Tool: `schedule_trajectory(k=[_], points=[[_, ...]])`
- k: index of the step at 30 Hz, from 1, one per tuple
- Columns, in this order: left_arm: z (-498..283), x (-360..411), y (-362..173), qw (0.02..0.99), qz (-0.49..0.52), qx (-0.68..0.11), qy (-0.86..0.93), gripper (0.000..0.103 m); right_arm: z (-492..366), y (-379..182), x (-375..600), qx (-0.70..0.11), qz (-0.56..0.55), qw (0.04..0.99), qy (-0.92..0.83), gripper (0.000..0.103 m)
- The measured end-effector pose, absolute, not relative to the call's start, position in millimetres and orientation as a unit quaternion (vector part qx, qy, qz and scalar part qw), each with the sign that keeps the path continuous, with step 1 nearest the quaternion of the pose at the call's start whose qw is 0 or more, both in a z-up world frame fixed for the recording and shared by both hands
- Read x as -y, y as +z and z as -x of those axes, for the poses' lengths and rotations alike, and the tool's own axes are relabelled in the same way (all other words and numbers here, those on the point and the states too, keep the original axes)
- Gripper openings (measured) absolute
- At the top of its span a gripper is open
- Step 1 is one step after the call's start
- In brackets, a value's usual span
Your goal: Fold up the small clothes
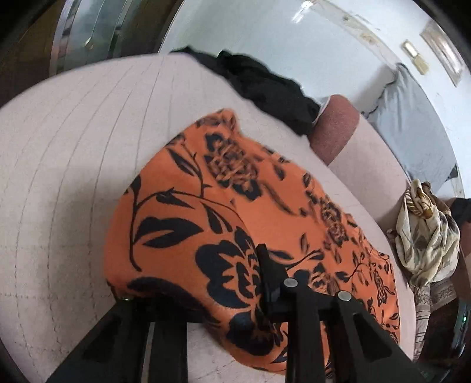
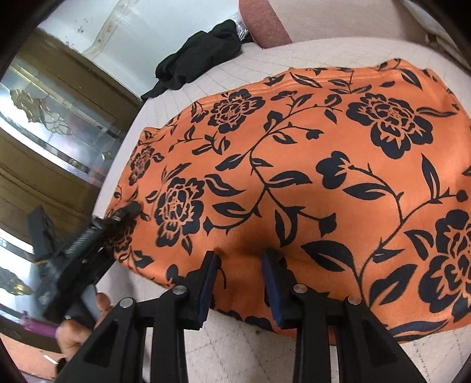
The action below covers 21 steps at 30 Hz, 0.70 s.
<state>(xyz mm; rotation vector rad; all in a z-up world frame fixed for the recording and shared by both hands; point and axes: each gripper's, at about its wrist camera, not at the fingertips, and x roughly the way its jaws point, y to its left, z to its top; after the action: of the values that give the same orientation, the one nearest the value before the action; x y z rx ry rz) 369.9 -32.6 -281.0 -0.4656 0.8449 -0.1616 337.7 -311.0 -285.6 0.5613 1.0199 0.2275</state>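
An orange cloth with black flowers [image 1: 188, 182] [image 2: 323, 165] lies spread on a pale quilted surface [image 1: 73, 147] [image 2: 235, 353]. In the left wrist view my left gripper [image 1: 200, 274] has the cloth's near edge between its jaws; the fabric drapes over and hides the left finger, and the right finger [image 1: 266, 265] rests on top. From the right wrist view, that left gripper [image 2: 131, 210] clamps the cloth's left corner, held by a person's hand [image 2: 76, 330]. My right gripper [image 2: 240, 259] pinches the near edge, with the fabric puckered between its blue pads [image 2: 209, 274].
A crumpled black garment [image 1: 265, 85] [image 2: 200, 59] lies at the far side of the surface beside a reddish-brown bolster [image 1: 335, 126] [image 2: 262, 20]. A cream patterned cloth heap [image 1: 424, 229] sits off the right edge. A wooden cabinet with glass panels [image 2: 44, 132] stands on the left.
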Motion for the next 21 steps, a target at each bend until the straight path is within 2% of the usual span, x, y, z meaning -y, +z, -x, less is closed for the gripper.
schedule_trajectory(k=[3,8,12,14,16,17,20,21], points=[[-365,51,-264,0.905,0.175,-0.377,-0.091,0.022,-330,-282,345,-0.467,-0.345,0.807,0.108,0.038],[-349,110,-233,0.932,0.070,-0.317,-0.162,0.021,-312,-270,410,-0.403,-0.415,0.811,0.082,0.038],[-333,168,-230,0.929,0.000,-0.301,-0.217,0.021,-299,-269,450,-0.365,-0.467,0.802,0.074,0.039],[-325,207,-242,0.912,-0.051,-0.317,-0.255,0.023,-296,-267,463,-0.350,-0.477,0.803,0.076,0.040],[-318,234,-256,0.892,-0.095,-0.343,-0.280,0.032,-295,-266,471,-0.340,-0.490,0.798,0.087,0.056],[-317,243,-262,0.880,-0.112,-0.356,-0.295,0.042,-294,-267,477,-0.328,-0.506,0.792,0.096,0.071],[-305,246,-257,0.863,-0.133,-0.352,-0.336,0.058,-298,-271,490,-0.303,-0.547,0.772,0.116,0.072],[-300,238,-248,0.857,-0.121,-0.340,-0.367,0.071,-302,-274,493,-0.301,-0.558,0.763,0.124,0.072]])
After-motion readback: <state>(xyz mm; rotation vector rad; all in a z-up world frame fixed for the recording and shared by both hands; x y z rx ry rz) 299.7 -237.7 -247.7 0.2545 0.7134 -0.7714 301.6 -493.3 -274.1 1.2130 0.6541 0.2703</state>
